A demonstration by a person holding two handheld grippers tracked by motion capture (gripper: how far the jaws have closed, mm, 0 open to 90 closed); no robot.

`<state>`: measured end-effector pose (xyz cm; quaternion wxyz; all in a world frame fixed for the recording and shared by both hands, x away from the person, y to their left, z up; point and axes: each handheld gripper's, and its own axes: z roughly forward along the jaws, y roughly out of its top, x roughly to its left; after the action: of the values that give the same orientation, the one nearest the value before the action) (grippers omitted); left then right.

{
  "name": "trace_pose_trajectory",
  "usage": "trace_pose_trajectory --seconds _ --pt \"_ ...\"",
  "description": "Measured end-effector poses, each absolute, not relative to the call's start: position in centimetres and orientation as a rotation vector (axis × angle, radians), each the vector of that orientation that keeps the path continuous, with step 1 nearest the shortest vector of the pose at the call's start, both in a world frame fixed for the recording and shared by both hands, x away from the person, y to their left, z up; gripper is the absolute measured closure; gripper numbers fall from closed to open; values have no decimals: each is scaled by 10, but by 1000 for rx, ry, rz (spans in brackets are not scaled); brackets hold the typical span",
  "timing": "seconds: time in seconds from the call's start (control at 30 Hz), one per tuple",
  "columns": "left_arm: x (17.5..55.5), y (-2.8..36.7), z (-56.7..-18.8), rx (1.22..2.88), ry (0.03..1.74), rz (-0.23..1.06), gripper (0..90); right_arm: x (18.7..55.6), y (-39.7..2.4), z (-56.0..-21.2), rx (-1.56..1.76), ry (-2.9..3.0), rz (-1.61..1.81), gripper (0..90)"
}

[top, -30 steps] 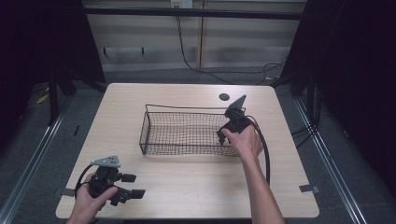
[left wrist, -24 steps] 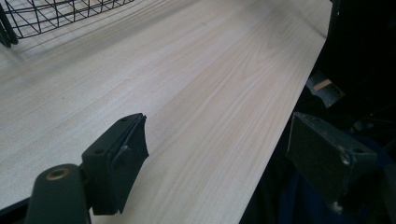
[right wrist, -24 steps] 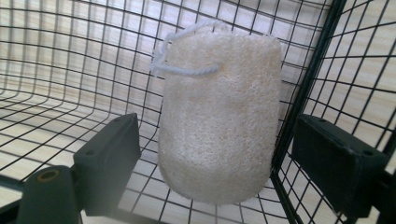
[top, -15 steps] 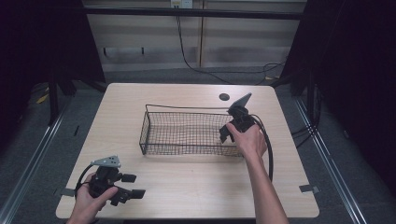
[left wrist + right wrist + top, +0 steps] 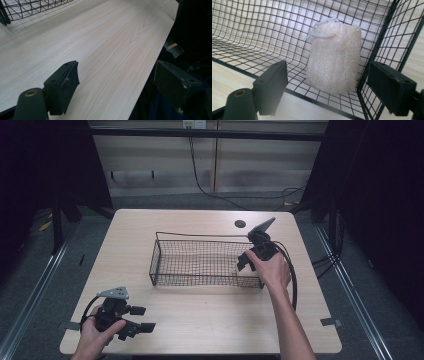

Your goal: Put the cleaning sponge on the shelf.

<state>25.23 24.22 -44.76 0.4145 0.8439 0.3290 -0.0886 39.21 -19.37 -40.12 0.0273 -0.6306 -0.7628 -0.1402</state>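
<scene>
Pale, fibrous loofah sponge (image 5: 333,58) with a white cord loop is lying inside the black wire basket (image 5: 200,262), in the corner by the end wall; the right gripper view is showing it clearly, while from the high view it is hard to make out. The right gripper (image 5: 251,261) is hanging over that end of the basket, its jaws standing wide and having just been closing a little, nothing pressed between them. The left gripper (image 5: 138,319) is resting at the near left of the wooden tabletop (image 5: 200,315), jaws open, one past the table's edge in its own view.
</scene>
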Motion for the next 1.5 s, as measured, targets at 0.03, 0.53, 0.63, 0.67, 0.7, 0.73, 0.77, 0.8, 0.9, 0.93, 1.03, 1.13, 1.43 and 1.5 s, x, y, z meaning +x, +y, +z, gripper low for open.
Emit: trace_pose_trajectory --seconds 0.03,0.53,0.63,0.67,0.7,0.73,0.77,0.8,0.9,0.93,1.03,1.13,1.43,1.5 --pt "252 242 -448 2123 825 -223 195 391 -195 -400 -1947 -2358 -439 166" --pt "252 242 -448 2128 825 -226 195 374 -202 -384 -1864 -2394 -602 184" --pt "252 242 -448 2127 827 -226 195 371 -203 -382 -1849 -2394 -629 188" --pt "252 242 -448 2127 827 -226 195 368 -203 -381 -1823 -2398 -671 199" --pt "252 242 -448 2127 827 -226 195 368 -203 -381 -1823 -2398 -671 199" --pt "252 242 -448 2127 828 -226 195 365 -202 -380 -1812 -2419 -688 201" --pt "252 242 -448 2127 828 -226 195 364 -202 -380 -1801 -2423 -697 201" --pt "252 242 -448 2127 828 -224 195 362 -201 -379 -1797 -2417 -702 200" --pt "252 241 -448 2127 826 -225 195 359 -201 -380 -1770 -2410 -728 188" --pt "252 241 -448 2130 826 -223 195 357 -201 -380 -1764 -2414 -751 188" --pt "252 241 -448 2128 830 -224 195 351 -200 -380 -1766 -2428 -764 193" --pt "252 241 -448 2129 830 -224 195 346 -199 -379 -1743 -2449 -800 206" --pt "252 241 -449 2129 832 -228 195 330 -193 -386 -1688 -2485 -831 221" --pt "252 241 -449 2126 832 -223 195 327 -193 -386 -1691 -2475 -839 225"
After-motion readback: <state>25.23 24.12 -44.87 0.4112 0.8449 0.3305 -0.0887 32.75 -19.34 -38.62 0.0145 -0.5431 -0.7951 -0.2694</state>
